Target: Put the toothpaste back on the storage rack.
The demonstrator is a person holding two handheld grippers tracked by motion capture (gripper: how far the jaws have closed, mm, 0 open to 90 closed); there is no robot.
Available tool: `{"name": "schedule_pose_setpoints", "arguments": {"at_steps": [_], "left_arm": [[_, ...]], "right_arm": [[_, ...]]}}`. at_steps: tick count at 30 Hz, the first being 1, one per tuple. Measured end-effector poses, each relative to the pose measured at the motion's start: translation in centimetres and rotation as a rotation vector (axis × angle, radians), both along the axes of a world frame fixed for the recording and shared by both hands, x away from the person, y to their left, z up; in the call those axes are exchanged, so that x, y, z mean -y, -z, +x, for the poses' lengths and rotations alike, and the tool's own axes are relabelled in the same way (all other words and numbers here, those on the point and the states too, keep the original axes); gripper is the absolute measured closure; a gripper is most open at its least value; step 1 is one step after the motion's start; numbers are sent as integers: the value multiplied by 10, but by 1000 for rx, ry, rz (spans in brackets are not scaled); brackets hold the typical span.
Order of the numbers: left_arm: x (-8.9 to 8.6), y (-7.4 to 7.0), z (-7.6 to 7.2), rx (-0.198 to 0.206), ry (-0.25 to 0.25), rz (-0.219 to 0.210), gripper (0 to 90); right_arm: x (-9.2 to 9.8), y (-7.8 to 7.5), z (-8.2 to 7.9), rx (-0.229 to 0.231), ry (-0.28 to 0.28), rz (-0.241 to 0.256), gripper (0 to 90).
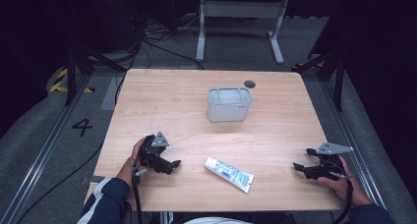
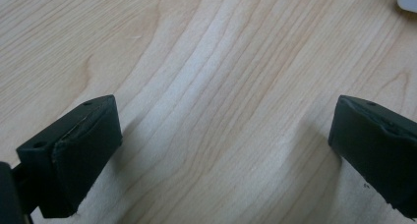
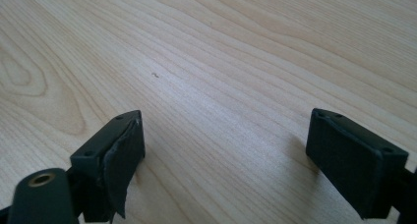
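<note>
Lab, floor rails [image 1: 44,135], cables [image 1: 147,35], dark curtains [image 1: 29,37]

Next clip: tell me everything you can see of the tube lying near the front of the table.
The tube looks like a toothpaste tube: white, soft-looking plastic with blue print along its body that is too small to read. It lies flat on the wooden table, slanted, one end toward the left gripper and the other, wider end toward the front edge. It sits between the two grippers, nearer the left one, well in front of the pale bin. Nothing but the table touches it; both grippers are apart from it, jaws open.
</note>
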State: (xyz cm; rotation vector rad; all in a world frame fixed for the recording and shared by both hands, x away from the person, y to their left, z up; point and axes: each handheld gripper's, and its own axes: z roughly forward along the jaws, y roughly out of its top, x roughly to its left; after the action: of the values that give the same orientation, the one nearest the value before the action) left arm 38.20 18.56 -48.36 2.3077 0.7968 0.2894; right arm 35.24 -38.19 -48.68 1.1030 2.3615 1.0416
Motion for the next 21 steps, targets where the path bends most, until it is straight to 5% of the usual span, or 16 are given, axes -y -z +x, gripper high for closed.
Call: {"name": "schedule_pose_setpoints", "arguments": {"at_steps": [10,16,21], "left_arm": [[-3,0,3,-2,64,-5,0],[3,-7,9,-43,108,66,20],[8,-14,10,-68,165,88,126]], "right_arm": [[0,0,0,0,0,0,152],[0,0,0,1,2,0,152],[0,0,-2,3,6,-1,154]]}}
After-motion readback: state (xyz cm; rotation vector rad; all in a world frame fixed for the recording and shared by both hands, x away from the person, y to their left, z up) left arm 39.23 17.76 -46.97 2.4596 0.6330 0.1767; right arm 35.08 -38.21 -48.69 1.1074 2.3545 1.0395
